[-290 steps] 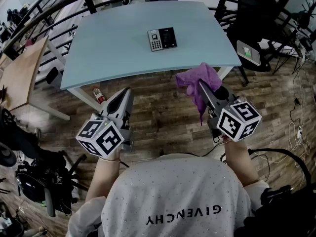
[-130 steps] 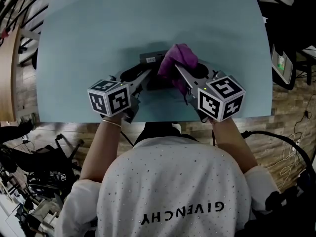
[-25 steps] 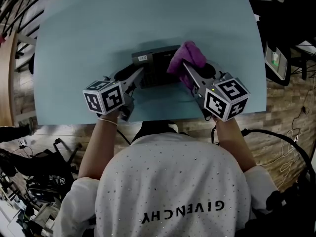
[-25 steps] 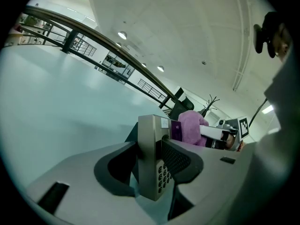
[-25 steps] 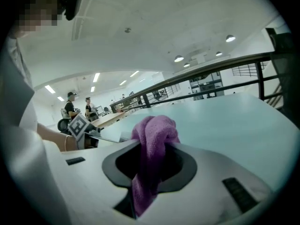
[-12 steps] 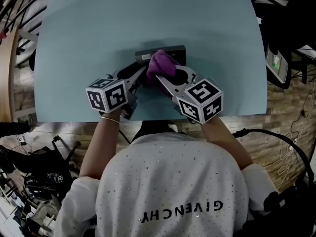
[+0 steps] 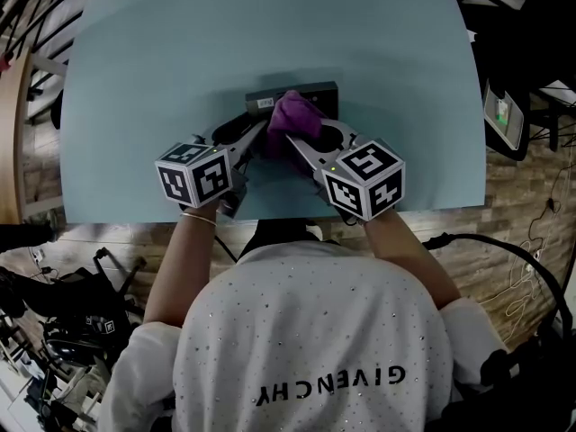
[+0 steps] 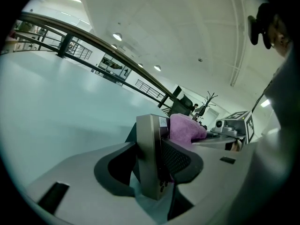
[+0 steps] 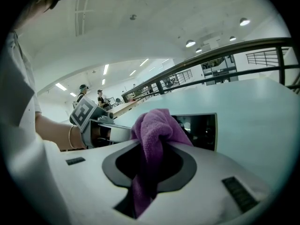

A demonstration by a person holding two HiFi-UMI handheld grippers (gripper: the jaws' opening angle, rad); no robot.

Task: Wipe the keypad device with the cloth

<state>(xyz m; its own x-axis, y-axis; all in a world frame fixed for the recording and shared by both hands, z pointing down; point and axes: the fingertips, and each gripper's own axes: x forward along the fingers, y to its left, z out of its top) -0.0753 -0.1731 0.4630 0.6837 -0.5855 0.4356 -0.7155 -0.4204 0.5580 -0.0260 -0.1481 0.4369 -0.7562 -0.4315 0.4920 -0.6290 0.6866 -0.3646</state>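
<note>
The keypad device (image 7: 313, 89), dark with a grey edge, lies on the light blue table (image 7: 162, 52). My left gripper (image 7: 253, 135) is shut on its left end. In the left gripper view the device's grey end (image 8: 148, 144) sits between the two pads of that gripper (image 8: 157, 159). My right gripper (image 7: 291, 139) is shut on the purple cloth (image 7: 295, 115), which rests on the device's left half. The right gripper view has the cloth (image 9: 153, 134) bunched between the jaws of that gripper (image 9: 150, 162), with the device's dark face (image 9: 201, 130) right behind it.
The table's near edge (image 7: 270, 219) runs just under both marker cubes. Wooden floor lies beyond the table at right, where a small device (image 7: 502, 111) sits on a dark chair. Black stands and cables (image 7: 81, 331) crowd the floor at lower left.
My right gripper has carried the cloth leftward along the device, from its right end to its left half. The left gripper has kept still on the device.
</note>
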